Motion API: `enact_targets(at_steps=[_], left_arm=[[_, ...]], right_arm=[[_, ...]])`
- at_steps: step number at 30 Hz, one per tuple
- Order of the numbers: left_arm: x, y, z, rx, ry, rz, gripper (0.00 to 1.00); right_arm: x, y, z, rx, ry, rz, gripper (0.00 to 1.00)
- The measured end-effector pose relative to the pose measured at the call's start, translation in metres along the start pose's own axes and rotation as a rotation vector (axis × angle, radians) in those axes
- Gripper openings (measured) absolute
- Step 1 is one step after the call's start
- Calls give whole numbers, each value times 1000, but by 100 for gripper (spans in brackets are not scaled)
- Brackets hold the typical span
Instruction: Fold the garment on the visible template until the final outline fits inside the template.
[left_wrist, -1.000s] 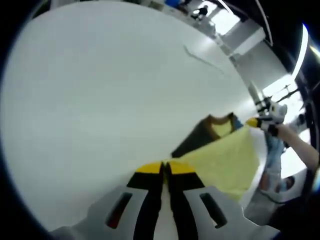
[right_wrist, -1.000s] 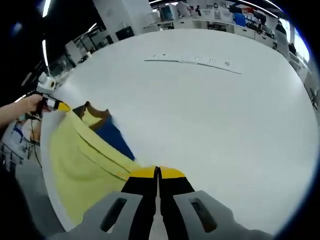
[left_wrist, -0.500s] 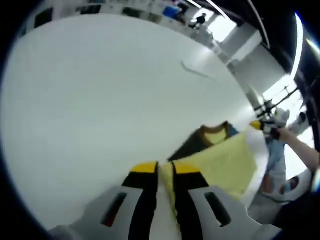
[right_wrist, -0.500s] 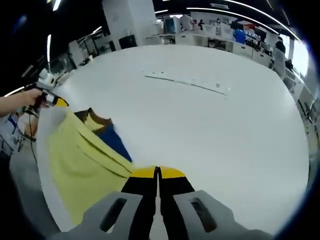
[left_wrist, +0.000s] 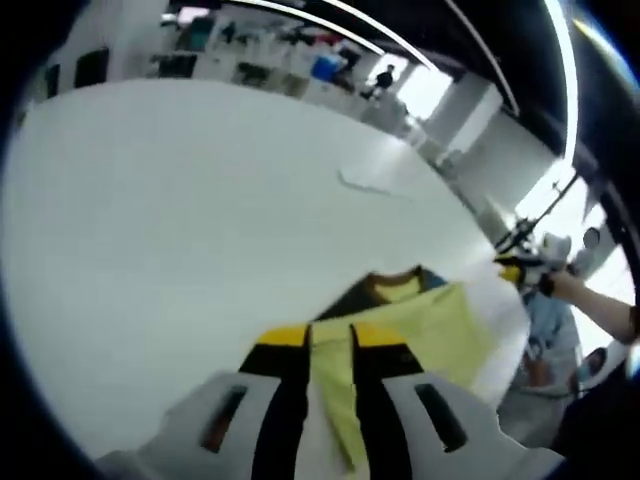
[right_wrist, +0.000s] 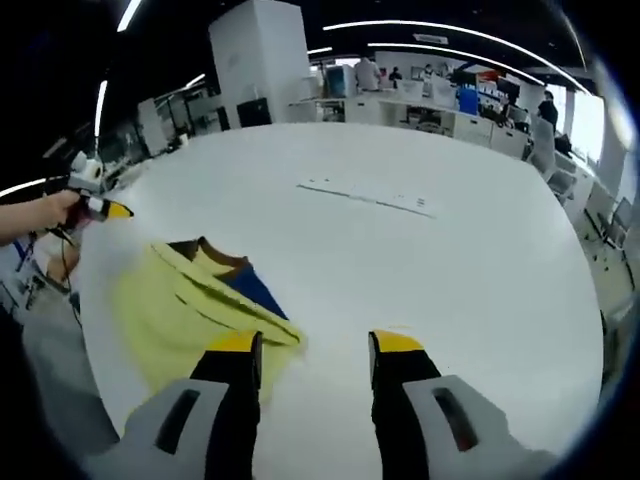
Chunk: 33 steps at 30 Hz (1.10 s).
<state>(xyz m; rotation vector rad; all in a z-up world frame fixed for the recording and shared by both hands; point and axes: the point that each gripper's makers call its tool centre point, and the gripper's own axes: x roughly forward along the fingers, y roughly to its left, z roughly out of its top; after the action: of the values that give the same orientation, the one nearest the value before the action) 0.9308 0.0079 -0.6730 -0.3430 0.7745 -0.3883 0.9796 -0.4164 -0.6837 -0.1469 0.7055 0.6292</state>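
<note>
The yellow garment (right_wrist: 180, 305) lies at the desk (right_wrist: 450, 270) edge near the person, the left gripper (left_wrist: 330, 335) pinching its cloth, the right gripper (right_wrist: 315, 345) wide open just beside it.

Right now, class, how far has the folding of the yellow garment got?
Done: one fold laid in the yellow garment on the white table. In hand: the left gripper grips fabric; the right gripper is open. Left: fit the template, which I cannot make out.
</note>
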Motion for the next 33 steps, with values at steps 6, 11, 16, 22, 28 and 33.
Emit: enact_targets(at_steps=[6, 11, 16, 22, 28, 33], left_arm=[[-30, -9, -1, 47, -35, 22, 23], [-54, -16, -1, 56, -75, 24, 34], [-78, -24, -6, 76, -99, 16, 41], [-109, -38, -14, 102, -126, 16, 48], [-142, -58, -22, 120, -162, 20, 57], [-163, -74, -34, 151, -168, 27, 72]], right_arm=[[-38, 18, 14, 36, -88, -13, 76], [-68, 37, 23, 79, -180, 8, 90], [-94, 55, 21, 78, -211, 19, 99], [-123, 73, 17, 107, -262, 30, 99], [-149, 91, 7, 90, -262, 38, 100], [-174, 106, 6, 82, -308, 35, 100]])
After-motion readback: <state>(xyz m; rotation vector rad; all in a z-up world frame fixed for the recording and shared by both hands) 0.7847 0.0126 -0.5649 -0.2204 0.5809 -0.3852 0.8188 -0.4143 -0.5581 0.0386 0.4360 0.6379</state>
